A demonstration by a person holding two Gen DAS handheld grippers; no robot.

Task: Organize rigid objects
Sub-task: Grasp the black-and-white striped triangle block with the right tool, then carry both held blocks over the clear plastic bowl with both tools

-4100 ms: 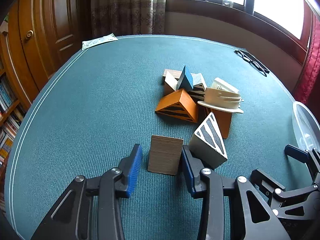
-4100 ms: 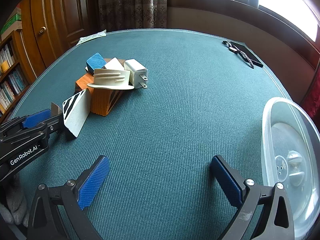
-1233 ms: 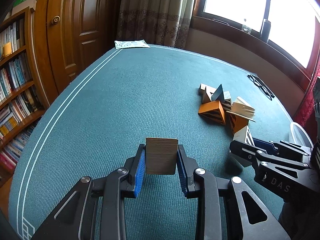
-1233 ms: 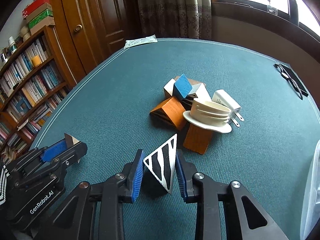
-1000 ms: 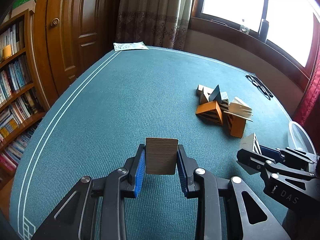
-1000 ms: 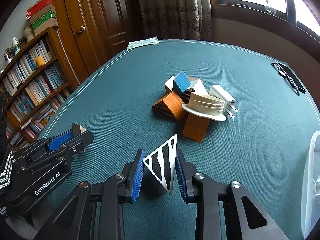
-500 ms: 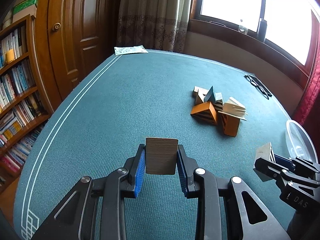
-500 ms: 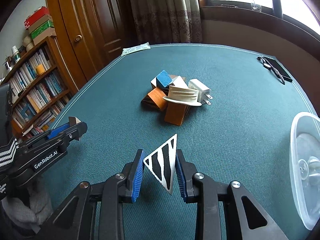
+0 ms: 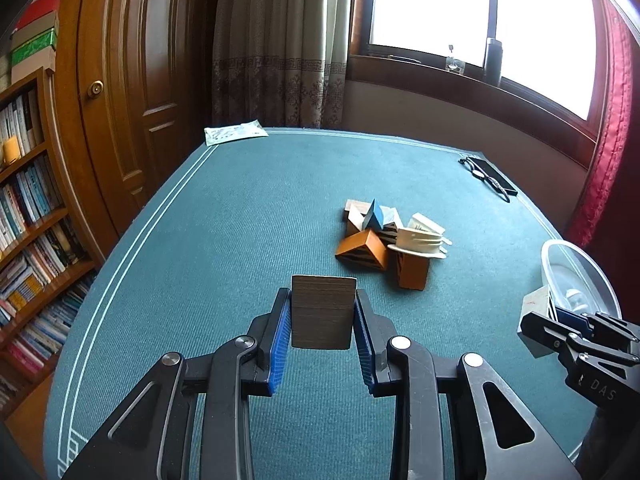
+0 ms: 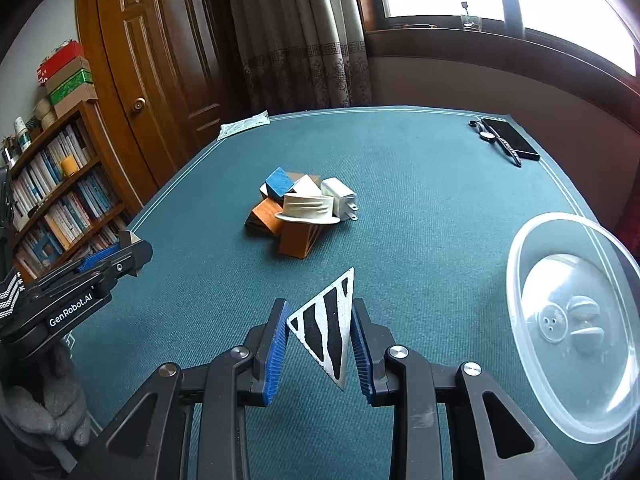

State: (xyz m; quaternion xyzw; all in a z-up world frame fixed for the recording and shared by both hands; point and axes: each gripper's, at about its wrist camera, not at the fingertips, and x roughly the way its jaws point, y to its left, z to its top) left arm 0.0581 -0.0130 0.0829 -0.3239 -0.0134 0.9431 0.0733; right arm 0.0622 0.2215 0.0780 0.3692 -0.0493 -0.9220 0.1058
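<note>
The left gripper point(image 9: 323, 320) is clamped on a brown block point(image 9: 323, 312), its blue ribbed pads pressing both side faces; the block hangs clear above the table point(image 9: 240, 220). The right gripper point(image 10: 320, 330) is likewise closed on a white wedge point(image 10: 326, 320) with black stripes, held off the cloth with its point toward 6 o'clock.

The table is covered in ribbed teal cloth with white border lines along its edge. From the pile point(image 9: 390, 240) toward 9 o'clock the cloth lies bare out to the border, and the near ground in front of both grippers is open too. At 3 o'clock in the right wrist view a clear plastic tub point(image 10: 572, 320) sits at the table's edge.

The pile holds orange wedges with striped faces, a blue-faced block, white pieces, a white ridged disc-like cap on top, and a white plug.

Only the right wrist view shows the tub's inside, where small round pieces lie, and the plug's prongs point(image 10: 352, 212). The left wrist view shows the right gripper at 4 o'clock, just in front of the tub, with the wedge's plain pale back face. A phone point(image 10: 510, 138) lies at the far corner.
</note>
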